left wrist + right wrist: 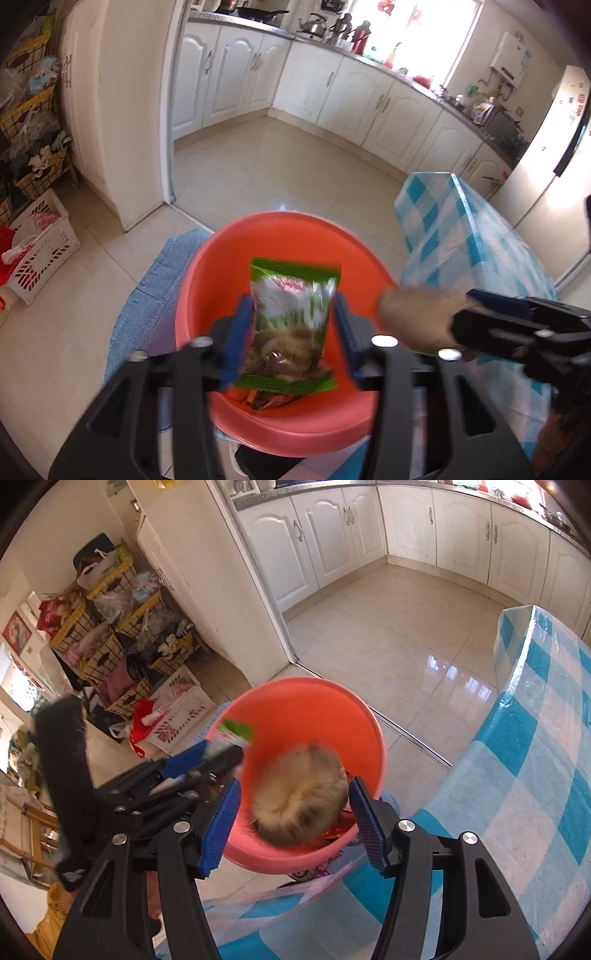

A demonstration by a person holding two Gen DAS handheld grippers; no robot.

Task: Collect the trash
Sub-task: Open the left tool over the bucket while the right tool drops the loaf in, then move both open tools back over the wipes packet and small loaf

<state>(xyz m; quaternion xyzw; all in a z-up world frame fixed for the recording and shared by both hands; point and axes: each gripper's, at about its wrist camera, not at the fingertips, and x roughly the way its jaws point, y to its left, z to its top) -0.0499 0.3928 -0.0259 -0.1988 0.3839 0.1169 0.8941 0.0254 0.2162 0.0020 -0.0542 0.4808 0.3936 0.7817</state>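
An orange basin [280, 229] stands on the floor below both grippers. A green and white snack packet [291, 314] hangs between the blue pads of my left gripper [292, 299], which is open; orange shows between the packet and the right pad. Wrappers and orange scraps [266, 397] lie in the basin's bottom. My right gripper [295, 786] is shut on a brown fuzzy lump [299, 794] over the basin [295, 690]. In the left wrist view that lump [417, 317] sticks out from the right gripper [461, 310]. The right wrist view shows the left gripper [221, 746] with the packet [236, 733].
A table with a blue and white checked cloth [535, 738] stands right of the basin. A blue mat [155, 288] lies under the basin. A white crate [40, 251] and shelves of yellow wire baskets [110, 635] stand at the left. Tiled floor leads to white kitchen cabinets [240, 74].
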